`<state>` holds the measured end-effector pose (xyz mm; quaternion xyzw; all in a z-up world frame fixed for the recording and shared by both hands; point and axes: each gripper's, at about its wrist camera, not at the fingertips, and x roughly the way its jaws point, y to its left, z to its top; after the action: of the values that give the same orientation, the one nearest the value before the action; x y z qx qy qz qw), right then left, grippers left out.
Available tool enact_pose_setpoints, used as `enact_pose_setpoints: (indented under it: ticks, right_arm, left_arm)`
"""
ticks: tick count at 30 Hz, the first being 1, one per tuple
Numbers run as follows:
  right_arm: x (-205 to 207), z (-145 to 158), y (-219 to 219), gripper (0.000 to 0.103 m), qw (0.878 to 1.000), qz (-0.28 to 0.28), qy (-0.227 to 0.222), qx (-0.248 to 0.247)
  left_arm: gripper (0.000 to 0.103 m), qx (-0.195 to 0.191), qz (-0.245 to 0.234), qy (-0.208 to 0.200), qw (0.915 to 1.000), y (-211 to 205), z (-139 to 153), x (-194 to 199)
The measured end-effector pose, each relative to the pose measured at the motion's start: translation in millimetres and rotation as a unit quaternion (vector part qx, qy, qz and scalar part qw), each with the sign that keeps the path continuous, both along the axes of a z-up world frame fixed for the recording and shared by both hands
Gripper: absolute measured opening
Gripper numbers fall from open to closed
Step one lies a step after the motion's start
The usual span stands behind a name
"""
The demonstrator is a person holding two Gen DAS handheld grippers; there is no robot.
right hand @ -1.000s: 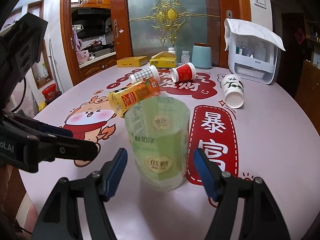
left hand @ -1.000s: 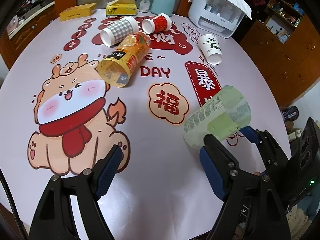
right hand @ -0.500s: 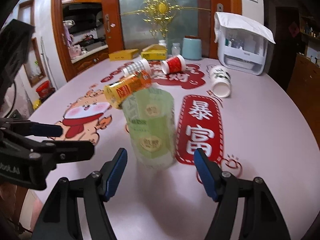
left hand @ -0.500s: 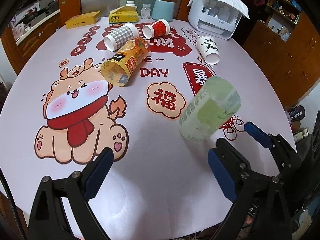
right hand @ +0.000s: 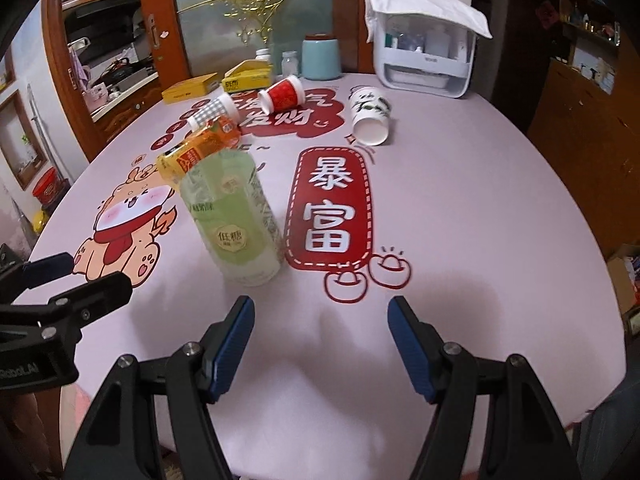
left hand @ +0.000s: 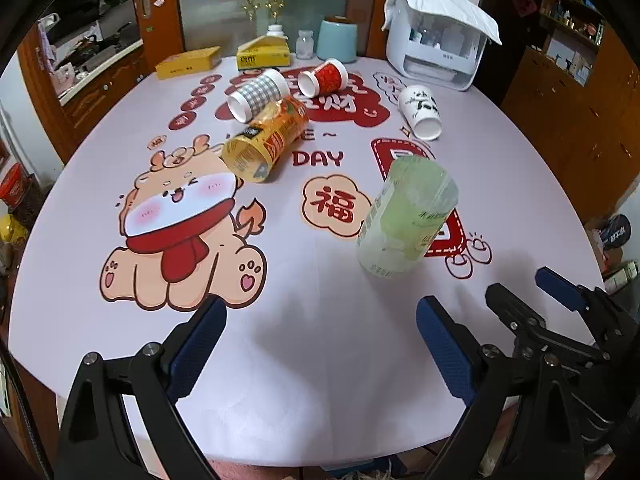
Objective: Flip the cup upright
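Note:
A translucent green cup (left hand: pixel 406 216) (right hand: pixel 232 220) stands upright on the printed tablecloth, free of both grippers. My left gripper (left hand: pixel 320 350) is open and empty, pulled back near the table's front edge. My right gripper (right hand: pixel 322 344) is open and empty, just behind and to the right of the green cup; it also shows at the right of the left wrist view (left hand: pixel 532 304). Lying on their sides farther back are an orange cup (left hand: pixel 266 140), a checked cup (left hand: pixel 256 94), a red cup (left hand: pixel 324 78) and a white panda cup (left hand: pixel 420 114).
Yellow boxes (left hand: pixel 188 63), small jars (left hand: pixel 305 44), a teal canister (left hand: pixel 338 40) and a white appliance (left hand: pixel 436 38) line the table's far edge. Wooden cabinets stand on both sides. The round table's edge (left hand: pixel 360 456) runs just under the grippers.
My right gripper has let go of the green cup and drawn back; the cup now stands alone. My left gripper has also backed away toward the front edge.

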<state>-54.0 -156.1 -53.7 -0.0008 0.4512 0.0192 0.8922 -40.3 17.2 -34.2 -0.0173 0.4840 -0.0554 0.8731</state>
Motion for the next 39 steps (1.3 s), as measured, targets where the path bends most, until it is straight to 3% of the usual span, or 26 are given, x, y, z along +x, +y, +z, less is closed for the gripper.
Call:
enact_pose_setpoints:
  ticks: [9,18,39]
  right_arm:
    - [-14.4,29.2,2.6,0.069,1.000,-0.009,-0.014,-0.018]
    - [-17.0,50.8,1.6,0.069,0.999,-0.023,-0.020,-0.020]
    - [-3.5,64.6,7.9,0.069,0.999,-0.036,-0.012,-0.026]
  left_arm:
    - [0.095,0.036,0.013,-0.037,0.9986,-13.4,26.7,-17.5]
    - [0.095,0.009,0.021,-0.025,0.9994,-10.5,43.4,-18.8]
    - [0.095,0.009,0.041,-0.029,0.9987,-3.4,47.5,-4.8]
